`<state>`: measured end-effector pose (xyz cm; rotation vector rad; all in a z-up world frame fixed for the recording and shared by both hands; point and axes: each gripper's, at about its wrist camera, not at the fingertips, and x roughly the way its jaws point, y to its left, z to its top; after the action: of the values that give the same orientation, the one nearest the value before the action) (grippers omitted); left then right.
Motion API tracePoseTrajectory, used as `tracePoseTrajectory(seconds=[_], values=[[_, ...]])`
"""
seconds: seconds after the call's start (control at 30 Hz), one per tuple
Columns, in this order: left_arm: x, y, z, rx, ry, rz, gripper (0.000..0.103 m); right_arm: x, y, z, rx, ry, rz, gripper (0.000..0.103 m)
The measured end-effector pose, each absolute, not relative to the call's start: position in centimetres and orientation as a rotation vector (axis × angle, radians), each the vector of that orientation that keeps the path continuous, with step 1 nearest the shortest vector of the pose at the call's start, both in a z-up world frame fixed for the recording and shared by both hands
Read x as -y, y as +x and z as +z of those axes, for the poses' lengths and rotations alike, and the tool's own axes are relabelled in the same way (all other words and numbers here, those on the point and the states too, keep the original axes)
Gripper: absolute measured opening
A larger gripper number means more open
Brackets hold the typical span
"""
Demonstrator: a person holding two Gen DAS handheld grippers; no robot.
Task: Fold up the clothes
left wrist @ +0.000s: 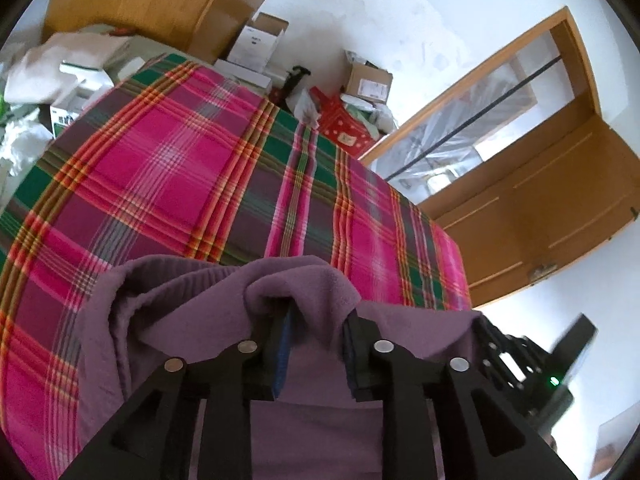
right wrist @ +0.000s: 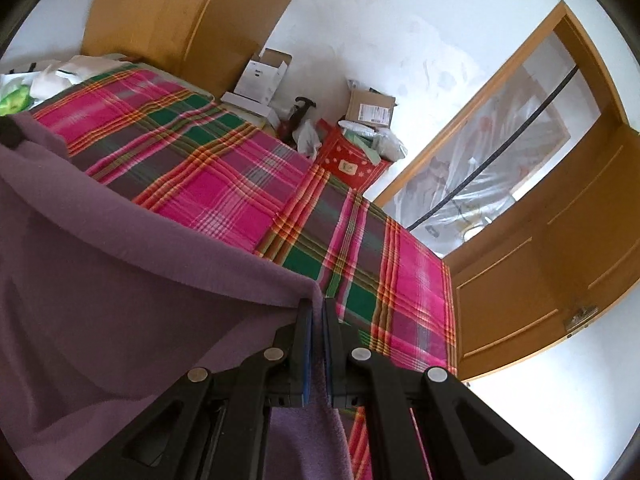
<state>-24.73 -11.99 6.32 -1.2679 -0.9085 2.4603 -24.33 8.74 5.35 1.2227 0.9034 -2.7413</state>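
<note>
Left wrist view: the left gripper (left wrist: 316, 320) is seen with its two black fingers (left wrist: 276, 344) held apart, and a bunched fold of the purple garment (left wrist: 304, 280) is draped over and between their tips; whether the cloth is actually pinched cannot be told, as the tips are hidden under the fabric. The rest of the garment is spread below and to the left, lying on the plaid bedspread (left wrist: 168, 160). At the right edge, part of the other tool is glimpsed, with a small green light.

In the right wrist view, the right gripper (right wrist: 317, 308) is seen nearly closed, a corner of the garment's edge clamped between its blue pads (right wrist: 307, 344). From there the purple cloth is stretched taut up and to the left, lifted above the bedspread.

Farther off, cardboard boxes (right wrist: 372, 110) and a red bag (right wrist: 352, 160) are stacked against the white wall beyond the bed's far end. A wooden door (right wrist: 560, 248) is seen standing open at the right.
</note>
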Motion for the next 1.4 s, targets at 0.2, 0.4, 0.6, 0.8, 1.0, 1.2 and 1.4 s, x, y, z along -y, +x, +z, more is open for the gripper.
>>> tracePoseTrajectory(seconds=[0.2,0.4,0.6,0.8,1.0,1.2,1.4], values=[[13.1,-23.7,6.8,0.860,-1.246,2.423,0.028,-8.3,-25.6,3.9,-0.907,1.300,-2.742,0.005],[15.7,-20.9,8.0,0.826,-1.215,2.482,0.029,-9.8,-26.3,3.1,-0.762,1.423,-2.761,0.006],[18.4,-18.1,8.4,0.808,-1.222,2.594,0.029,-11.1,-25.3,4.1,-0.532,1.474,-2.755,0.006],[18.1,-16.9,6.3,0.634,-1.398,2.642,0.029,-13.3,-20.7,7.5,-0.321,1.326,-2.826,0.017],[17.7,-15.6,4.2,0.561,-1.516,2.612,0.029,-15.3,-13.1,8.8,-0.096,1.200,-2.772,0.028],[16.2,-13.8,4.6,0.447,-1.539,2.663,0.029,-14.4,-7.0,6.3,-0.004,1.198,-2.650,0.030],[14.3,-14.7,4.4,0.347,-1.567,2.647,0.044,-12.1,-5.5,3.7,0.076,1.267,-2.574,0.035]])
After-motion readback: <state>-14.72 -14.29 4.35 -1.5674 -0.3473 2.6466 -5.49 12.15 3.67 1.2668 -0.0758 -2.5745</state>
